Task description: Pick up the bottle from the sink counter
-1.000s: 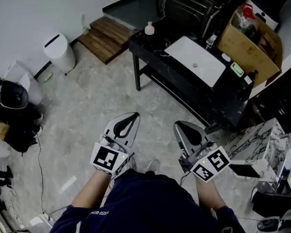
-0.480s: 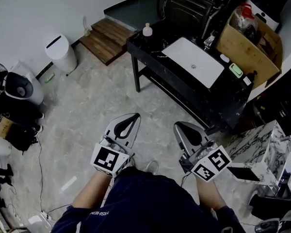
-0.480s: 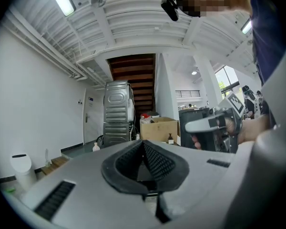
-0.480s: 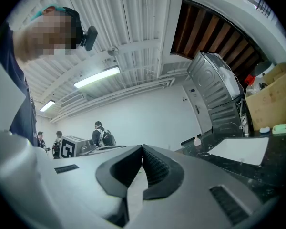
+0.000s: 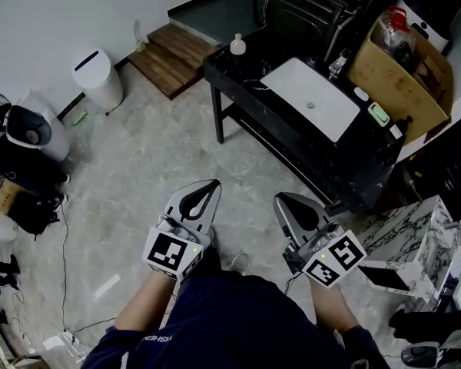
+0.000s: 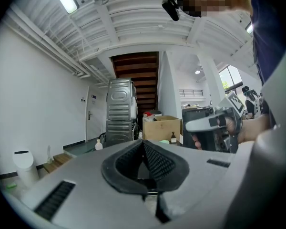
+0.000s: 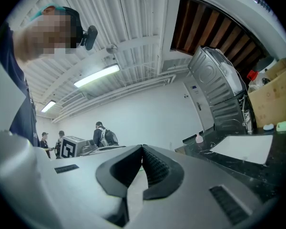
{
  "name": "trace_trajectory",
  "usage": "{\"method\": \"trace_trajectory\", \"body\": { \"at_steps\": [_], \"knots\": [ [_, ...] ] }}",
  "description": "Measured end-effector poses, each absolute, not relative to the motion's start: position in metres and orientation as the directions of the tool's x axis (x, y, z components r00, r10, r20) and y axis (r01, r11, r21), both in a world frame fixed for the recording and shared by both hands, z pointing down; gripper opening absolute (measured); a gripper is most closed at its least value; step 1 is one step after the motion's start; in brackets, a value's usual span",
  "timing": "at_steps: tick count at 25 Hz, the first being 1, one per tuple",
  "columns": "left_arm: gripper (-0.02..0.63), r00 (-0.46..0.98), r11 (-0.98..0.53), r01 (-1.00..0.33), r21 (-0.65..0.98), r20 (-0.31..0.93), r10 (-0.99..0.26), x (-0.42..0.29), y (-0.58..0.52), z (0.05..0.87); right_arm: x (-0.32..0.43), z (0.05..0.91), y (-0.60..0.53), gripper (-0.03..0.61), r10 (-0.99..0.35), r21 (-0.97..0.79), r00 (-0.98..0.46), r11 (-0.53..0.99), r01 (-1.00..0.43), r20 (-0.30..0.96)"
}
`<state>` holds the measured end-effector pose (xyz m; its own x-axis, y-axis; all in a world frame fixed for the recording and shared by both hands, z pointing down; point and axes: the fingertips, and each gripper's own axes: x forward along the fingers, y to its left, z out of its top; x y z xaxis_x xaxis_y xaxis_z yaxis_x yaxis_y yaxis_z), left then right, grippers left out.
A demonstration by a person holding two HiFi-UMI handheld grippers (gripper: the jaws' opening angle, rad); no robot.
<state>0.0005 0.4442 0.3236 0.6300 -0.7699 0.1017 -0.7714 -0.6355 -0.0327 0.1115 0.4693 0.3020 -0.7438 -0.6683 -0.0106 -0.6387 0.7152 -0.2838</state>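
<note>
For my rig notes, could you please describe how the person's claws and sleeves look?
The left claw and right claw are matching light grey shells with curved jaws lined with black ribbed pads. Each carries a white cube printed with black square markers. The person wears a dark navy short-sleeved top.

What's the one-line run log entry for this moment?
left gripper: shut, empty | right gripper: shut, empty | bottle: upright on sink counter, untouched
</note>
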Motion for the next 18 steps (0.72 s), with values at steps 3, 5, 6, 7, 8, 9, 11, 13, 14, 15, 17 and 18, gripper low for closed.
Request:
{"method": "trace_trajectory", "body": {
  "at_steps": [3, 5, 6, 7, 8, 9, 11, 13, 14, 15, 17, 18],
  "knots": [
    [0.008, 0.632, -0.637, -0.770, -0.026, 0.101, -0.768, -0.003, 0.435, 0.325, 0.108, 0.303, 0.460, 0.023, -0.670, -0.283, -0.743, 0.713, -0.641, -0.004],
    [0.008, 0.634, -0.639, -0.769, -0.022, 0.101, -0.766, -0.006, 0.428, 0.326, 0.104, 0.304, 0.454, 0.023, -0.672, -0.284, -0.741, 0.710, -0.644, -0.001],
    [0.008, 0.636, -0.641, -0.768, -0.021, 0.100, -0.765, -0.008, 0.424, 0.327, 0.103, 0.305, 0.450, 0.023, -0.673, -0.284, -0.739, 0.709, -0.646, 0.001],
    [0.008, 0.638, -0.642, -0.766, -0.019, 0.100, -0.764, -0.010, 0.420, 0.328, 0.101, 0.305, 0.446, 0.023, -0.675, -0.285, -0.738, 0.707, -0.648, 0.002],
    [0.008, 0.640, -0.644, -0.765, -0.017, 0.101, -0.762, -0.011, 0.415, 0.328, 0.099, 0.306, 0.442, 0.023, -0.677, -0.286, -0.736, 0.705, -0.649, 0.003],
    [0.008, 0.642, -0.647, -0.763, -0.016, 0.101, -0.760, -0.013, 0.410, 0.328, 0.097, 0.306, 0.437, 0.023, -0.679, -0.287, -0.734, 0.703, -0.651, 0.004],
    [0.008, 0.648, -0.652, -0.758, -0.013, 0.098, -0.755, -0.018, 0.399, 0.328, 0.092, 0.306, 0.428, 0.023, -0.683, -0.289, -0.730, 0.698, -0.656, 0.008],
    [0.008, 0.653, -0.657, -0.754, -0.009, 0.096, -0.751, -0.023, 0.388, 0.328, 0.086, 0.306, 0.417, 0.023, -0.687, -0.290, -0.726, 0.693, -0.660, 0.012],
    [0.008, 0.655, -0.658, -0.753, -0.007, 0.097, -0.750, -0.026, 0.382, 0.329, 0.083, 0.307, 0.412, 0.023, -0.690, -0.292, -0.724, 0.690, -0.663, 0.014],
    [0.008, 0.657, -0.660, -0.751, -0.004, 0.099, -0.748, -0.030, 0.377, 0.330, 0.080, 0.309, 0.407, 0.023, -0.692, -0.294, -0.722, 0.687, -0.665, 0.017],
    [0.008, 0.660, -0.664, -0.748, 0.000, 0.102, -0.744, -0.037, 0.366, 0.332, 0.072, 0.312, 0.397, 0.023, -0.695, -0.300, -0.719, 0.681, -0.668, 0.023],
    [0.008, 0.663, -0.666, -0.746, 0.000, 0.104, -0.742, -0.040, 0.360, 0.333, 0.069, 0.313, 0.392, 0.023, -0.697, -0.303, -0.717, 0.678, -0.670, 0.026]
  ]
}}
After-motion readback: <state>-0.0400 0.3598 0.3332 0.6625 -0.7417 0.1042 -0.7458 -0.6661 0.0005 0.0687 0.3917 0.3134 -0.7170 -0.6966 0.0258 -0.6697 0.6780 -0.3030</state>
